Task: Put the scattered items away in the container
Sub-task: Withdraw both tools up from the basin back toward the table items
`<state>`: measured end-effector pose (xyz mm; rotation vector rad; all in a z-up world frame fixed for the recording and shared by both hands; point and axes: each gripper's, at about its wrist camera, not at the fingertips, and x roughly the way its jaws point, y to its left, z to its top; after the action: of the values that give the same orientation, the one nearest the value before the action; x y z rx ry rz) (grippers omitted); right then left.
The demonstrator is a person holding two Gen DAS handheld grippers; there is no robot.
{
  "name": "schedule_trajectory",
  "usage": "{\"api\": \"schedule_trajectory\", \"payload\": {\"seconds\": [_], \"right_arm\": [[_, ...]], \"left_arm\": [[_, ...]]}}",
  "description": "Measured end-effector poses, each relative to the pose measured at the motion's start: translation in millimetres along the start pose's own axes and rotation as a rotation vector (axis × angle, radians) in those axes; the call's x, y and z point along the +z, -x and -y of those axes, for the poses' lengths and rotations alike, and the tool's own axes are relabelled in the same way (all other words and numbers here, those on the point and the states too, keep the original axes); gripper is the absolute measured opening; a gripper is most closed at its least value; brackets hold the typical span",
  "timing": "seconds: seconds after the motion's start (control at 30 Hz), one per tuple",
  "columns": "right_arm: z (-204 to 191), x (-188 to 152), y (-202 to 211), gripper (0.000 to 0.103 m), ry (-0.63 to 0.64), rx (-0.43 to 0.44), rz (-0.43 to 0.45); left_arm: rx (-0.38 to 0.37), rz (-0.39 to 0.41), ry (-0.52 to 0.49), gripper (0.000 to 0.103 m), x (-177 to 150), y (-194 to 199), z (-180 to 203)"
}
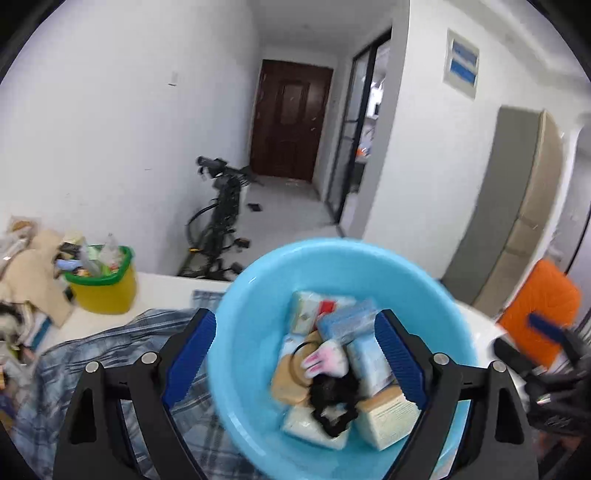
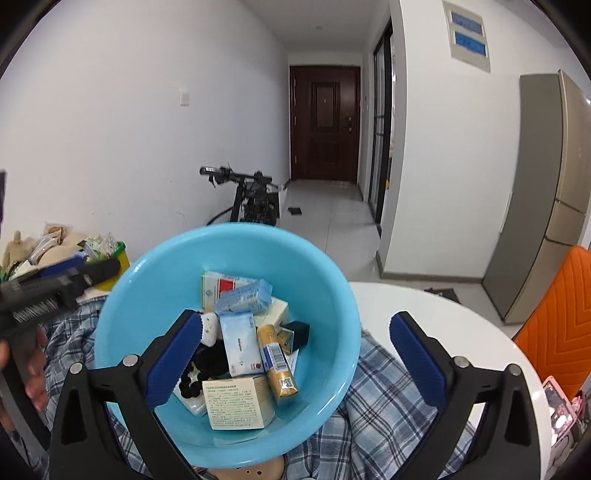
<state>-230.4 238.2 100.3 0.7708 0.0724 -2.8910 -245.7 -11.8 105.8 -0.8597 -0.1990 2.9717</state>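
Our 2 grippers, left gripper [image 1: 295, 354] and right gripper [image 2: 295, 354], have jaws apart, holding nothing. The blue basin [image 2: 325, 280] on the plaid cloth [image 2: 388, 406] already holds the boxes [image 2: 240, 402]; little seems left.

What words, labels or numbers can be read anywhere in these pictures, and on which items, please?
None can be read.
Cream box in the blue basin: small print, too small.
Gold tube: barcode, digits illegible.
Pale blue packet: text too blurred.
Blue wall signs: blurred.
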Motion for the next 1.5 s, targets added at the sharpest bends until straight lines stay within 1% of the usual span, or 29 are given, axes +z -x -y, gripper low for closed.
{"api": "schedule_trajectory", "payload": {"seconds": [0.1, 0.13, 0.23, 0.3, 0.33, 0.43, 0.5, 0.57, 0.67, 0.87, 0.97, 1.1, 1.2, 1.33, 1.5], "right_arm": [[-3.6, 1.1, 10.2, 0.102, 0.023, -0.017, 0.032], [-4.5, 1.3, 12.8, 0.102, 0.029, -0.024, 0.039], [-3.6, 0.8, 20.2, 0.102, 0.029, -0.027, 0.027], [-1.9, -1.1, 32.1, 0.102, 0.023, -0.022, 0.046], [-1.9, -2.6, 39.2, 0.102, 0.028, -0.024, 0.061], [-2.9, -6.8, 58.0, 0.102, 0.028, -0.023, 0.081], [-2.3, -9.4, 70.2, 0.102, 0.008, -0.002, 0.085], [-3.6, -11.7, 83.1, 0.102, 0.0, 0.024, 0.091], [-11.2, -15.8, 102.0, 0.102, 0.044, 0.039, 0.098], [-28.7, -24.6, 135.4, 0.102, 0.136, -0.034, 0.162], [-30.8, -30.7, 148.8, 0.102, 0.136, -0.039, 0.185], [-31.1, -40.0, 165.7, 0.102, 0.124, -0.039, 0.222], [-32.3, -49.8, 177.3, 0.102, 0.128, -0.053, 0.258], [-32.9, -62.7, 188.9, 0.102, 0.116, -0.041, 0.271], [-33.7, -75.0, 199.1, 0.102, 0.097, -0.02, 0.278]], "left_arm": [[0.003, 0.008, -0.024, 0.09, -10.1, 7.9, 1.1], [0.015, 0.014, -0.034, 0.09, -13.0, 10.7, 1.8], [0.036, 0.022, -0.053, 0.09, -17.7, 21.7, -0.5], [0.083, 0.022, -0.042, 0.09, -21.7, 35.0, -2.4], [0.086, 0.032, -0.042, 0.09, -22.6, 42.4, -2.5], [0.05, 0.071, -0.02, 0.09, -25.4, 65.8, -7.6], [0.003, 0.064, 0.017, 0.09, -25.2, 78.5, -12.3], [-0.017, 0.065, 0.053, 0.09, -25.6, 89.6, -17.7], [0.031, 0.075, 0.053, 0.09, -24.9, 103.7, -18.3], [0.021, 0.117, 0.01, 0.09, -32.7, 140.6, -17.4], [0.004, 0.136, 0.002, 0.09, -40.3, 161.3, -17.5], [0.029, 0.19, -0.022, 0.09, -52.4, 181.7, -19.8], [0.019, 0.204, -0.036, 0.09, -62.6, 193.0, -21.7], [0.036, 0.222, -0.043, 0.09, -76.7, 204.5, -22.9], [0.045, 0.251, -0.018, 0.09, -91.2, 215.6, -24.8]]}}
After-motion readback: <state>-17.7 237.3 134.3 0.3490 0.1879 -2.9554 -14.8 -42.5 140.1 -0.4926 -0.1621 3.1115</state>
